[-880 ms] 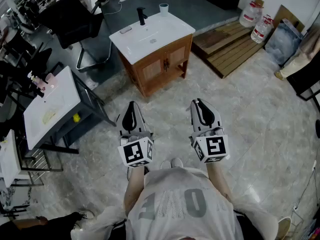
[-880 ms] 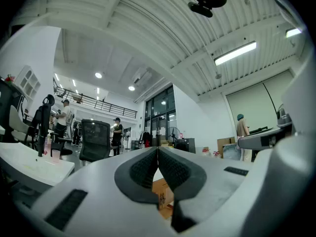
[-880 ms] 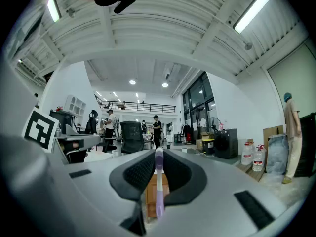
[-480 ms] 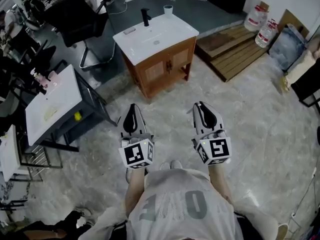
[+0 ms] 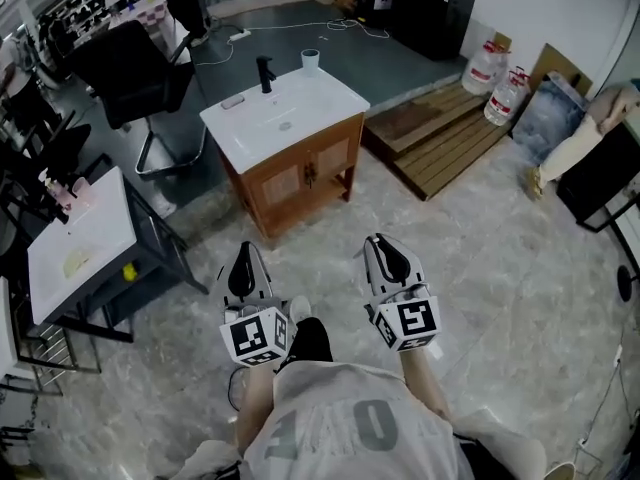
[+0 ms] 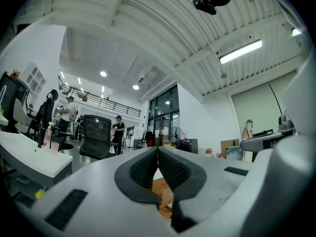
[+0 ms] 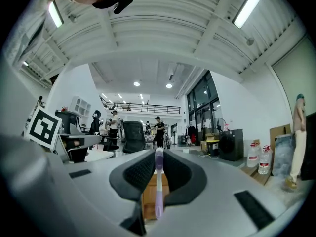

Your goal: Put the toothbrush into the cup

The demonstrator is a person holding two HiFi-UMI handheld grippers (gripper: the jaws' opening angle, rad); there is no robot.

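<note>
Between the right gripper's [image 5: 377, 241] jaws a purple toothbrush [image 7: 158, 181] is pinched, pointing forward; the left gripper [image 5: 243, 250] is closed and empty. Well ahead of both, the cup [image 5: 310, 59] stands at the back edge of a white sink [image 5: 300, 108] on a wooden cabinet [image 5: 300, 173]. Best to hold the brush level and firm while crossing the marble floor [image 5: 500, 268], with a desk [image 5: 75, 248] and chair [image 5: 130, 63] off to the left.

Vanity top [image 5: 325, 92], black tap [image 5: 265, 73], 1 cup [image 5: 310, 60], unclear small item [image 5: 232, 101]

Plastic toothbrush [image 7: 158, 186], wooden cabinet [image 5: 292, 180], glossy basin [image 5: 305, 103]
</note>
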